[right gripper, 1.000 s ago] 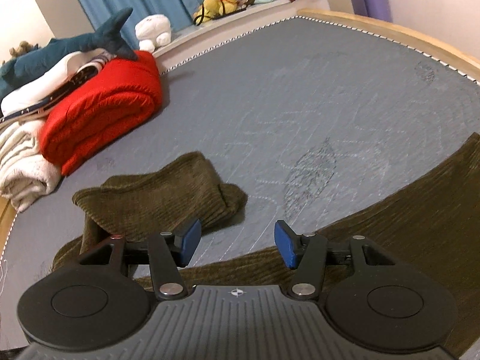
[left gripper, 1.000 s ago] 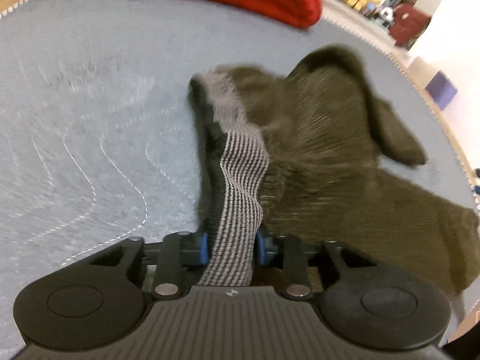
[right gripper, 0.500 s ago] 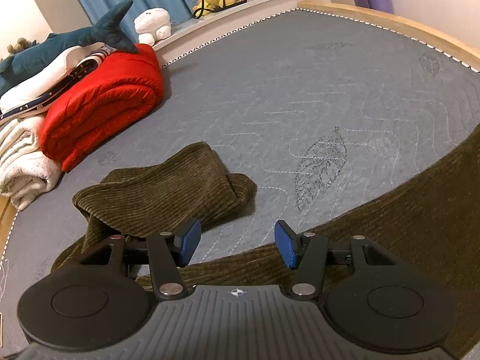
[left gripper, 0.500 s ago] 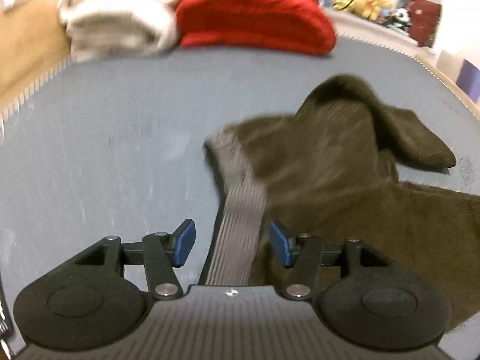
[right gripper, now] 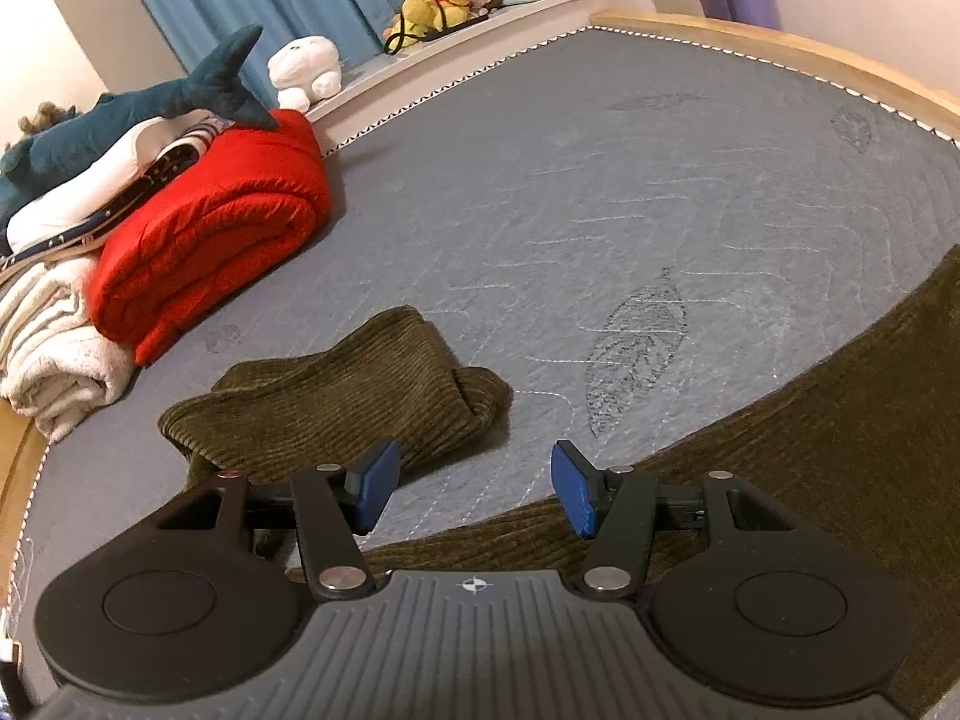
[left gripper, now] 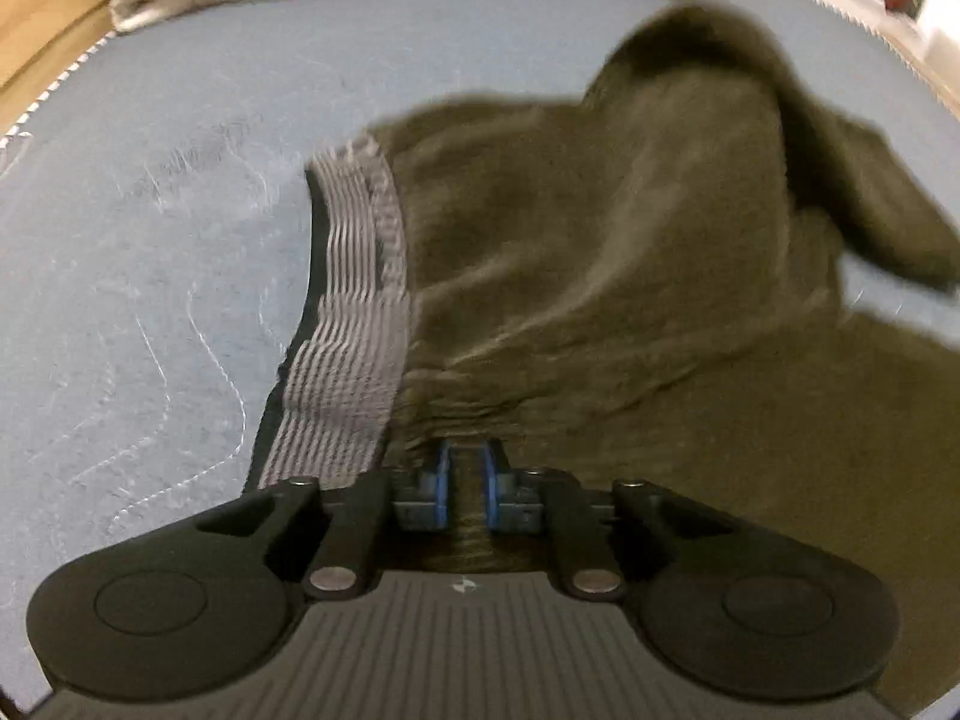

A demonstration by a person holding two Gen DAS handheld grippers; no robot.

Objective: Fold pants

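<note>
Pants (left gripper: 630, 276) of dark olive corduroy lie on a grey quilted bed (left gripper: 138, 276), and the left gripper (left gripper: 462, 489) has a pinch of their cloth between its blue fingers (left gripper: 441, 480), which are closing on it just beside the grey ribbed waistband (left gripper: 354, 336). Taking the cloth here, at the top of the garment, probably gives a firm corner to lift and carry over for a fold. Beyond the grip the fabric bunches and rises in a hump, so it is not yet flat.

The right gripper (right gripper: 474, 489) hangs above the bed with its 2 fingers (right gripper: 570, 489) well apart and nothing between them. 1 trouser leg (right gripper: 336, 402) lies crumpled just beyond its left finger, while the other leg (right gripper: 810, 438) stretches away to the right, under the gripper body.

Open mattress lies beyond the pants, giving plenty of room to spread or swing the cloth. Along the far-left edge sit a rolled red blanket (right gripper: 210, 240), a cream one (right gripper: 54, 354) and a plush shark (right gripper: 138, 108), well apart from the pants. A wooden frame (right gripper: 780, 42) rims the bed's far side
</note>
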